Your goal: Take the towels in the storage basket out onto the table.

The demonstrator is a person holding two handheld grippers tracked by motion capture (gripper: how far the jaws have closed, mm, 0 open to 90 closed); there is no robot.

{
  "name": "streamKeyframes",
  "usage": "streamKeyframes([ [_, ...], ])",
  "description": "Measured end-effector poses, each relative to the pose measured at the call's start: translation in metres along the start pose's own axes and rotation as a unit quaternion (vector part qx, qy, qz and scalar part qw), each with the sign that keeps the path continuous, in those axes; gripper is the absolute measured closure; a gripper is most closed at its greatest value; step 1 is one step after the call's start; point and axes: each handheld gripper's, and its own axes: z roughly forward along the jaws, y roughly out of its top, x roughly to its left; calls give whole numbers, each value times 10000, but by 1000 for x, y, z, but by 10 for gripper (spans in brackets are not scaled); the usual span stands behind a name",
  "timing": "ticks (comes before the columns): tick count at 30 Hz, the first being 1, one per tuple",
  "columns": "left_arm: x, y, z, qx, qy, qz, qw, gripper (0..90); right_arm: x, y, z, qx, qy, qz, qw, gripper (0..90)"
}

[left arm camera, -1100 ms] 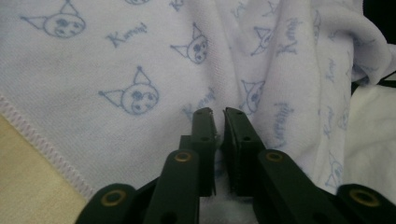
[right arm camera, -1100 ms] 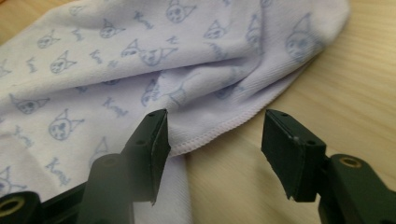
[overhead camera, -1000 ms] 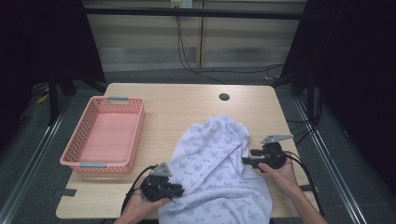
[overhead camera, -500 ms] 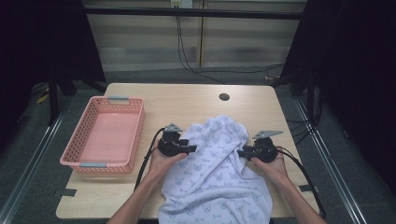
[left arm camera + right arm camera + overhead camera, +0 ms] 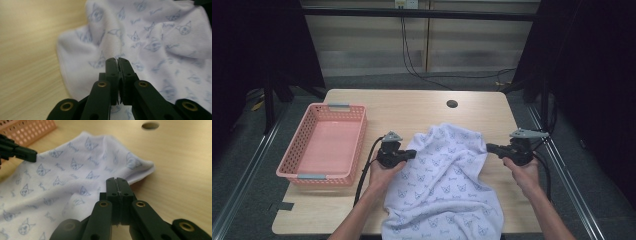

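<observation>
Left gripper [image 5: 413,154]: just clamped on towel [image 5: 447,185] edge | right gripper [image 5: 490,148]: just clamped on opposite edge

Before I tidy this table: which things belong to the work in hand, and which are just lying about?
In the job:
- white cat-print cloth
- left hand-held gripper, shut on its edge
- right hand-held gripper, shut on its edge

Lying about:
- pink basket, untouched
- floor cables
</observation>
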Motion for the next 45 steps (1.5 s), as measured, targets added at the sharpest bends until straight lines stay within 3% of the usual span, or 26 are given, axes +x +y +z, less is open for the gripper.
streamKeyframes([
  [3, -16, 5, -29, -209, -249, 237, 9992, 874, 7, 7, -24, -267, 63, -67, 9996, 895],
  [6, -39, -7, -59, -115, -569, 534, 9969, 872, 23, -2, -42, -316, 238, -170, 9991, 895],
  [7, -44, -13, -64, -76, -593, 608, 9964, 871, 31, -11, -50, -233, 301, -261, 9989, 894],
  [8, -52, -25, -71, 25, -760, 591, 9953, 869, 36, -17, -54, -175, 336, -299, 9988, 894],
  [10, -61, -45, -77, 343, -887, 667, 9932, 863, 48, -38, -62, 148, 450, -397, 9981, 894],
  [14, -61, -76, -81, 688, -1193, 390, 9897, 817, 58, -73, -64, 853, 450, -493, 9941, 874],
  [15, -62, -77, -82, 699, -1195, 366, 9897, 767, 59, -80, -63, 1012, 426, -517, 9926, 800],
  [17, -58, -72, -83, 575, -1225, 383, 9901, 719, 58, -84, -61, 1024, 331, -535, 9928, 731],
  [22, -39, -43, -67, 166, -1047, 209, 9941, 731, 43, -62, -50, 656, 185, -459, 9966, 628],
  [25, -26, -32, -50, 241, -748, 160, 9968, 739, 32, -46, -30, 605, -29, -529, 9968, 589],
  [26, -22, -30, -44, 307, -759, 71, 9966, 735, 27, -42, -21, 640, -23, -513, 9966, 574],
  [28, -16, -28, -36, 382, -567, 86, 9976, 722, 19, -37, -3, 693, -109, -508, 9962, 561],
  [30, -11, -31, -29, 537, -552, 36, 9970, 720, 10, -34, 13, 780, -126, -462, 9958, 557],
  [32, -11, -37, -27, 685, -565, 127, 9960, 736, 3, -34, 25, 813, -239, -454, 9954, 529],
  [34, -12, -43, -25, 733, -651, -59, 9952, 715, -2, -36, 35, 851, -289, -369, 9953, 502],
  [37, -15, -47, -21, 891, -585, 68, 9943, 677, -3, -37, 43, 914, -393, -364, 9944, 455],
  [39, -19, -47, -21, 894, -737, 144, 9932, 674, -1, -39, 47, 1071, -431, -391, 9925, 432],
  [40, -22, -47, -20, 914, -780, 208, 9925, 674, -1, -41, 49, 1164, -448, -514, 9909, 417],
  [44, -26, -51, -15, 1166, -806, 339, 9893, 661, 3, -43, 48, 1140, -404, -622, 9907, 528],
  [45, -27, -51, -14, 1154, -801, 330, 9895, 657, 4, -44, 47, 1126, -315, -635, 9911, 677],
])
